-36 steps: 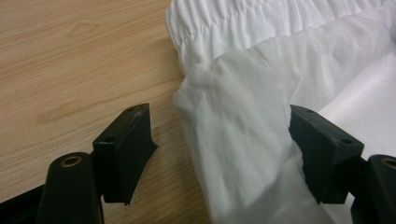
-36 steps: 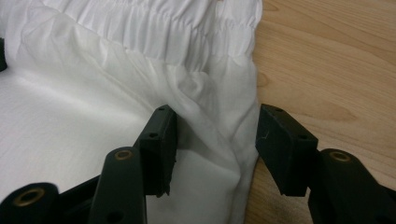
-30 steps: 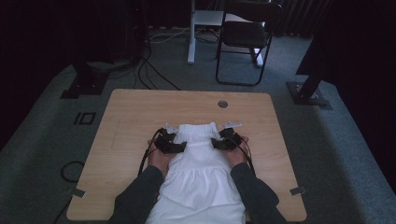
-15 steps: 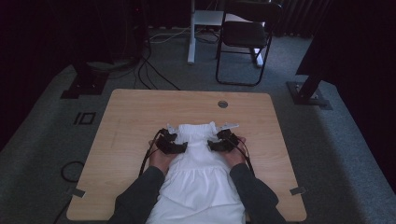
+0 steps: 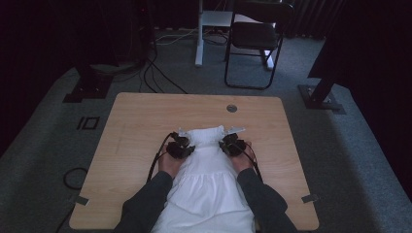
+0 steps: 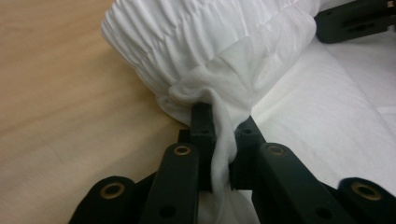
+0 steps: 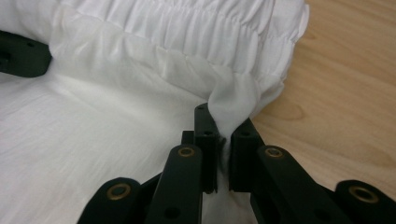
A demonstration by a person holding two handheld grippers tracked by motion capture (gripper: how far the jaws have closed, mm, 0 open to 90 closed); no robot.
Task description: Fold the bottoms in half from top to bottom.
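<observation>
A white garment (image 5: 209, 179) with a gathered elastic top lies flat on the wooden table (image 5: 145, 121), its hem toward the person. My left gripper (image 5: 180, 147) sits at the garment's left side just below the gathered band. Its jaws have just been closing, and in the left gripper view (image 6: 223, 123) they pinch a fold of the white cloth (image 6: 205, 42). On the opposite side, my right gripper (image 5: 232, 144) has likewise just been closing. In the right gripper view (image 7: 224, 126) a tuck of the fabric (image 7: 140, 93) is clamped between its jaws.
A round grommet hole (image 5: 231, 108) sits in the table beyond the garment. Bare wood lies to the left, right and far side. On the carpet behind stand a black chair (image 5: 255, 39), a white desk leg (image 5: 199, 34), cables (image 5: 160, 73) and two stand bases (image 5: 320, 97).
Both grippers have edged slightly inward onto the garment's sides. The garment itself lies where it did.
</observation>
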